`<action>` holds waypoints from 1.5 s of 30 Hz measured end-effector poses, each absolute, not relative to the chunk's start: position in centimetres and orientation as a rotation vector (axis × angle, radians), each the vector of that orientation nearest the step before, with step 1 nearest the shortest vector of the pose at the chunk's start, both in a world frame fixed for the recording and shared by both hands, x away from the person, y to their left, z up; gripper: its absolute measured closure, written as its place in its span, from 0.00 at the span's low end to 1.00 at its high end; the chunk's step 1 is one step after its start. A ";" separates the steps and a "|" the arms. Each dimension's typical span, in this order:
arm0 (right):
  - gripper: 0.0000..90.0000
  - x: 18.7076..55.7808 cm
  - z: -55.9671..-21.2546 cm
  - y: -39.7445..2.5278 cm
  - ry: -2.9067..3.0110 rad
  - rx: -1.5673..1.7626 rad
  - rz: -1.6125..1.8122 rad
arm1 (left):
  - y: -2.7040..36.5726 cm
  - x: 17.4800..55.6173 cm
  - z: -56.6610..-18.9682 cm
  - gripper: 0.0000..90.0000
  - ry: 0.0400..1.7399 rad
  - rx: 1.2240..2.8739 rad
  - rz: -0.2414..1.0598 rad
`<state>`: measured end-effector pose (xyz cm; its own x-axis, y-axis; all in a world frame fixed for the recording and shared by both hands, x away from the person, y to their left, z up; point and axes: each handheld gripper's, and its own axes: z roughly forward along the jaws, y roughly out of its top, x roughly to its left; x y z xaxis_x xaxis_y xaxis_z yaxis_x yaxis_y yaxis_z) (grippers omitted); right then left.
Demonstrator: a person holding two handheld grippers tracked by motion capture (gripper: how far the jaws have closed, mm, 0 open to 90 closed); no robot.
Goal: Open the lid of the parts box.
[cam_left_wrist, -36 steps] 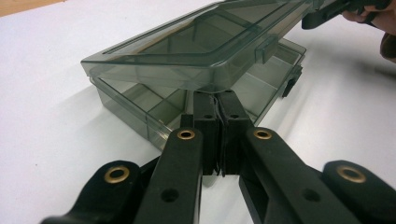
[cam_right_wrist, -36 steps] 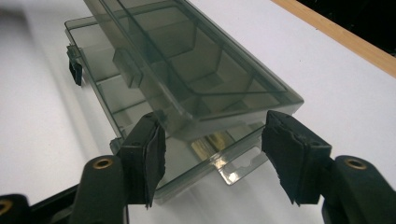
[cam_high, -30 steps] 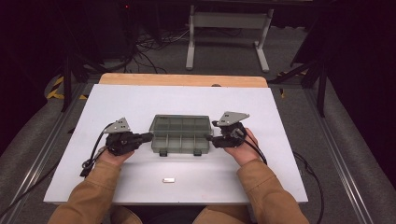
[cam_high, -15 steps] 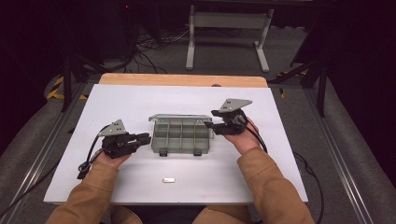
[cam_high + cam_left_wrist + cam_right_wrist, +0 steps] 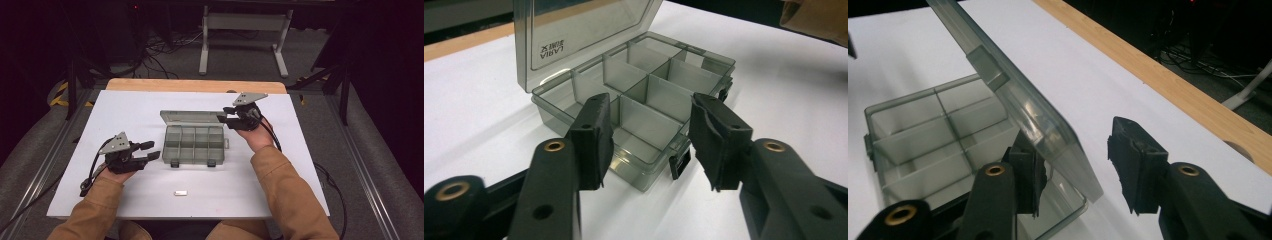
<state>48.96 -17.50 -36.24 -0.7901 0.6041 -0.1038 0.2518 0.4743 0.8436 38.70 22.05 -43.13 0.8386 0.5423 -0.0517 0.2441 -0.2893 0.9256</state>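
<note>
A smoky grey compartment box [image 5: 194,143] sits in the middle of the high view, on the white table [image 5: 150,105], and its lid [image 5: 192,117] now stands raised along the far edge. A second ago that lid lay flat and shut on the box; half a second ago it was partly lifted.

The right gripper [image 5: 226,119] has moved from the box's right side up toward the upper right of centre, by the lid's right end. In the right gripper view its jaws are spread, with the lid's edge [image 5: 1048,135] slanting between them; one pad sits just under the lid, but I cannot tell whether it touches.

The left gripper [image 5: 149,151] sits at the lower left of the box, slightly lower in the frame than a second ago. Its jaws are spread too, pointing at the box's near left corner [image 5: 644,150] without touching it.

A small pale piece [image 5: 180,192] lies alone at the lower centre, where it was before.
</note>
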 end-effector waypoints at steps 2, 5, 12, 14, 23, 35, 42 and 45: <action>0.66 49.5 -36.3 -17.4 2.329 0.728 1.245 | 22.2 38.5 -43.1 0.56 0.593 1.878 0.329; 0.68 50.3 -36.5 -17.3 2.320 0.746 1.250 | 22.4 38.3 -43.2 0.52 0.589 1.864 0.348; 0.69 51.3 -37.1 -16.9 2.309 0.766 1.242 | 22.6 38.1 -43.2 0.46 0.587 1.858 0.360; 0.69 51.6 -37.3 -16.9 2.305 0.780 1.246 | 22.7 38.0 -43.2 0.45 0.588 1.856 0.360; 0.70 53.0 -38.6 -17.1 2.281 0.838 1.255 | 22.9 37.8 -43.4 0.41 0.579 1.851 0.382; 0.72 54.3 -39.2 -16.9 2.271 0.875 1.240 | 23.1 37.8 -43.5 0.39 0.587 1.846 0.385; 0.68 55.1 -39.5 -16.8 2.276 0.904 1.234 | 23.2 37.8 -43.5 0.39 0.587 1.847 0.389; 0.63 55.3 -39.7 -16.6 2.273 0.914 1.233 | 23.2 37.8 -43.6 0.39 0.588 1.846 0.389</action>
<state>55.33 -16.63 -39.75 -0.7082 0.7052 -0.0341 0.3558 0.3983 0.8454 37.85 23.22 -43.57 0.8225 0.5684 -0.0173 0.2069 -0.2707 0.9402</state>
